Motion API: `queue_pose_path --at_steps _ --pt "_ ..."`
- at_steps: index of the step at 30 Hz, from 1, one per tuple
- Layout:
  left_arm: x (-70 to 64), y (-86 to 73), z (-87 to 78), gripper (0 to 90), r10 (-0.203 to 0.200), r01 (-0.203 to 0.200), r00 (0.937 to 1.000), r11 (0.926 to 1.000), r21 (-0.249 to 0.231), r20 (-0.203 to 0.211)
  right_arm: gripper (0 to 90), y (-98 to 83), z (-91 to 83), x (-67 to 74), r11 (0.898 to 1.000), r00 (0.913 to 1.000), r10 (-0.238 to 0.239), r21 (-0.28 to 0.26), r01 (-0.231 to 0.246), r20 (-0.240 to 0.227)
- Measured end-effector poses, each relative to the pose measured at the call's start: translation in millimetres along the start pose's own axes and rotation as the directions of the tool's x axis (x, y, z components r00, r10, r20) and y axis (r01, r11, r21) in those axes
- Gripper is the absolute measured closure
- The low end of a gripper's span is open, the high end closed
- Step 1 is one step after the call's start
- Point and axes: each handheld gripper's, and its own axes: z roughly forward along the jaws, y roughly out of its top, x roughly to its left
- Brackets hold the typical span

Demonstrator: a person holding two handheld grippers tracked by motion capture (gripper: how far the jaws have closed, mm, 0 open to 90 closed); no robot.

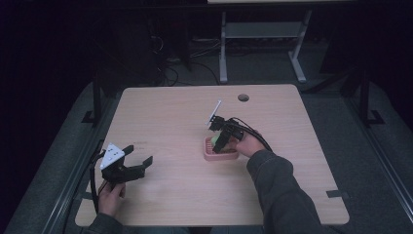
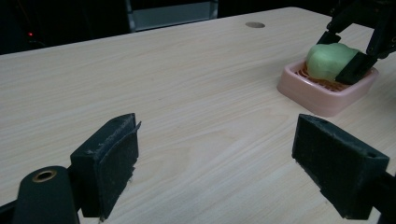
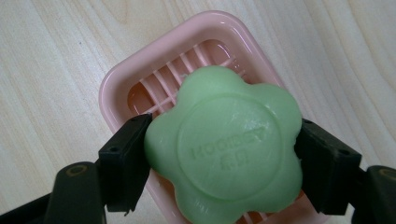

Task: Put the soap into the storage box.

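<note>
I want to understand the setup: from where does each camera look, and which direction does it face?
High view: above the person's side, facing forward and down on the table; forearms and both hand-held grippers show.
Left gripper view: low along open jaws toward the soap dish.
Right gripper view: down on the green soap between its jaws.
All share soap and dish.

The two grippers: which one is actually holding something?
The right gripper, over the pink soap dish: its jaws clamp the green flower-shaped soap from both sides. The left gripper hangs open with only bare table between its jaws.
</note>
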Motion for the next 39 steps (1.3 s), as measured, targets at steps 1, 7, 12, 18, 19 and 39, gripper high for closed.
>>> queue_pose_path --at_steps 1,7,12,18,19,39 --pt "-0.2 0.1 -0.1 14.3 0.002 -0.002 1.0000 1.0000 0.001 0.000 25.6 0.0 0.0 0.0 1.000 1.0000 0.001 0.000 -0.001 0.000" --pt "0.1 0.5 -2.3 14.3 0.010 -0.010 0.9999 0.9999 -0.001 -0.005 25.5 0.0 -0.5 1.1 1.000 1.0000 0.008 -0.001 -0.008 -0.002" --pt "0.3 0.2 -2.5 14.3 0.002 -0.002 1.0000 1.0000 -0.008 -0.007 25.4 -1.3 -0.8 0.0 1.000 0.9999 0.013 -0.008 -0.013 -0.009" --pt "-1.0 0.3 -2.1 14.3 0.007 -0.007 1.0000 1.0000 -0.004 -0.006 25.1 -3.2 -1.2 -0.2 1.000 0.9997 0.018 -0.020 -0.018 -0.014" --pt "-1.0 0.4 -2.2 14.3 0.009 -0.010 0.9999 0.9999 -0.004 -0.007 25.1 -3.2 -1.2 -0.2 1.000 0.9997 0.018 -0.020 -0.018 -0.014" --pt "-1.0 -0.1 -2.3 14.3 0.011 -0.011 0.9999 0.9999 0.002 -0.010 24.1 -17.0 -20.1 -0.1 0.995 0.9996 0.027 -0.101 -0.028 -0.011"
